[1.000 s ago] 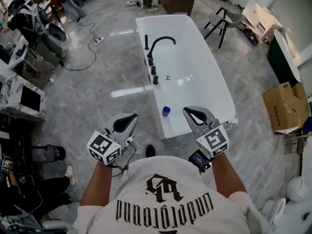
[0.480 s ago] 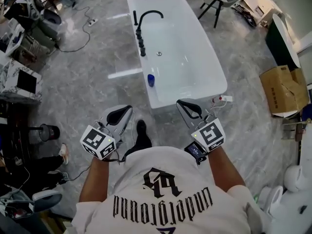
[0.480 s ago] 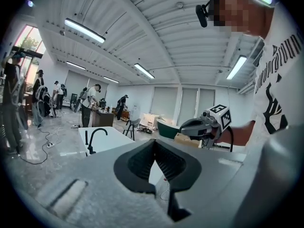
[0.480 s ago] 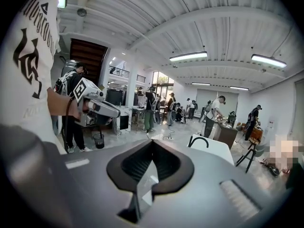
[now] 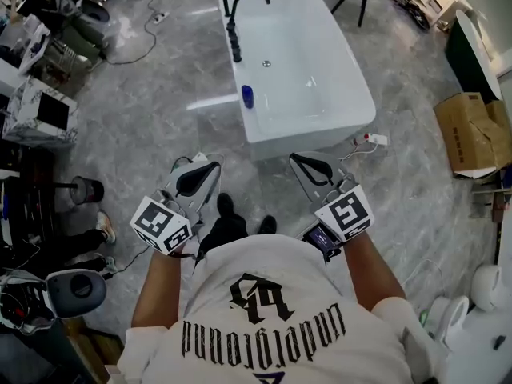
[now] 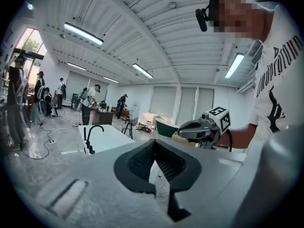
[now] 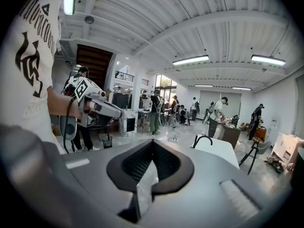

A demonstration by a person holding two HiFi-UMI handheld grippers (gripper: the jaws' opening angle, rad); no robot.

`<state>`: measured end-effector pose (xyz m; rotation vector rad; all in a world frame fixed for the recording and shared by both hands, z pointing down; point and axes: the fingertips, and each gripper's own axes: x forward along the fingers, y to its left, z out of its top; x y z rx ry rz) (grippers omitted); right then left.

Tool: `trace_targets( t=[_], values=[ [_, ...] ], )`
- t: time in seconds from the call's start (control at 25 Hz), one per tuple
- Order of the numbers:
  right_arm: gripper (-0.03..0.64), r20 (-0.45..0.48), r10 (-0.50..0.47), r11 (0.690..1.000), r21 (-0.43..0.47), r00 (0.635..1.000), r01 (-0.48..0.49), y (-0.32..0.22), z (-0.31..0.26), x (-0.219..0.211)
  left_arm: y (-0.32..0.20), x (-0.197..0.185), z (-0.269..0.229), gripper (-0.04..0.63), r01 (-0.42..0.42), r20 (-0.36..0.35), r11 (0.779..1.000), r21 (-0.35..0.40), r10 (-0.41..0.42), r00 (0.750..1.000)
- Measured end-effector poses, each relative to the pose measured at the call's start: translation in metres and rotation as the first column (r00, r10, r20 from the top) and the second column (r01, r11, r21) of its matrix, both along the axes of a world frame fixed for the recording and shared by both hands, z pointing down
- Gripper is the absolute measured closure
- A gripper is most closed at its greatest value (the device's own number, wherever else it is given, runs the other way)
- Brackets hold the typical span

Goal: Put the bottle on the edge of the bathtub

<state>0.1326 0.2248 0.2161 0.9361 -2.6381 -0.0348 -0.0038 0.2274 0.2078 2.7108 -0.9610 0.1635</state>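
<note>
Standing on the grey marbled floor (image 5: 144,126) in the head view, a person in a white printed shirt (image 5: 264,318) is holding both tools out in front, well short of the white bathtub (image 5: 316,138). The left gripper (image 5: 198,166) and the right gripper (image 5: 302,162) are each pointing towards the tub's near end, carrying nothing. The blue bottle (image 5: 247,96) is standing upright on the tub's left edge, nearer the person than the black faucet (image 5: 238,10) and well apart from both tools. A white power strip (image 5: 374,140) is lying on the floor by the tub's near right corner, and a cardboard box (image 5: 472,134) is sitting further right. In the left gripper view, the left gripper (image 6: 154,145) is showing its black pads pressed together at the tips with nothing between them; the right gripper (image 6: 194,129) is hanging beyond on the right, the bathtub (image 6: 111,137) on the left. In the right gripper view, the right gripper (image 7: 152,144) is likewise showing fingers closed tip to tip and empty, with the left gripper (image 7: 105,111) at left and the bathtub (image 7: 217,150) ahead.
</note>
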Motion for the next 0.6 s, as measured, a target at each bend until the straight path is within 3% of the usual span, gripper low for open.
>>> trace_targets(
  t=[0.36, 0.6],
  values=[
    [0.615, 0.011, 0.05, 0.999, 0.02, 0.999, -0.05, 0.058, -0.015, -0.02, 0.055, -0.014, -0.001, 0.589, -0.082, 0.007, 0.997, 0.0, 0.082, 0.997],
    [0.615, 0.031, 0.112, 0.993, 0.021, 0.993, -0.113, 0.104, -0.021, -0.072, 0.099, -0.067, -0.012, 0.589, -0.121, 0.021, 0.992, 0.024, 0.12, 0.993]
  ],
)
